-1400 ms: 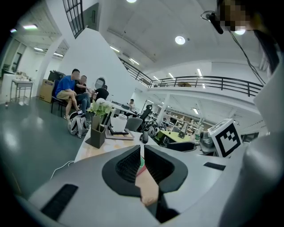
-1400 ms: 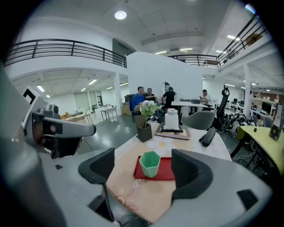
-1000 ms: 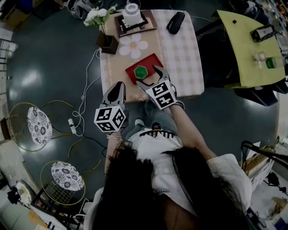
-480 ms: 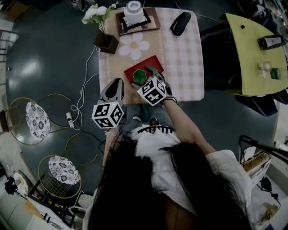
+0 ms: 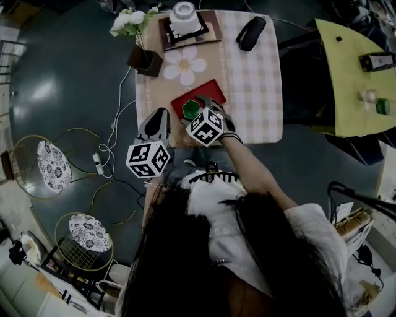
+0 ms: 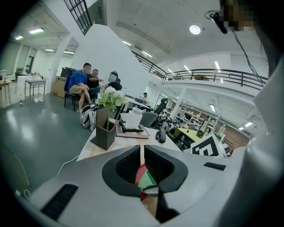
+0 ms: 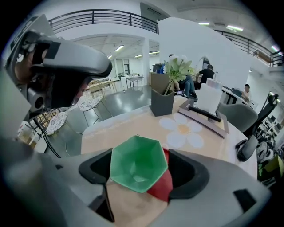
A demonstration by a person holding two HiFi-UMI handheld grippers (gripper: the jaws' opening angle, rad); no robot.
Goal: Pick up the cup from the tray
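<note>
A green hexagonal cup [image 5: 190,107] stands on a red tray [image 5: 211,90] near the front of the checked table. My right gripper [image 5: 199,109] hangs over the tray, open, with one jaw on each side of the cup. In the right gripper view the cup [image 7: 140,163] fills the gap between the jaws and the tray [image 7: 161,187] shows under it; a sliver of tray separates cup and right jaw. My left gripper [image 5: 162,114] is shut and empty at the table's front left edge. Through its slit, my left gripper [image 6: 143,155] shows a bit of cup [image 6: 149,180].
Behind the tray lie a flower-shaped mat [image 5: 190,62], a dark pot with white flowers [image 5: 146,58], a white object on a framed board [image 5: 184,17] and a black item [image 5: 250,32]. A yellow-green table [image 5: 349,74] is at right. Patterned stools [image 5: 53,168] and a cable are on the floor at left.
My right gripper has moved forward and left over the tray, so its jaws now flank the cup. The left gripper has hardly moved.
</note>
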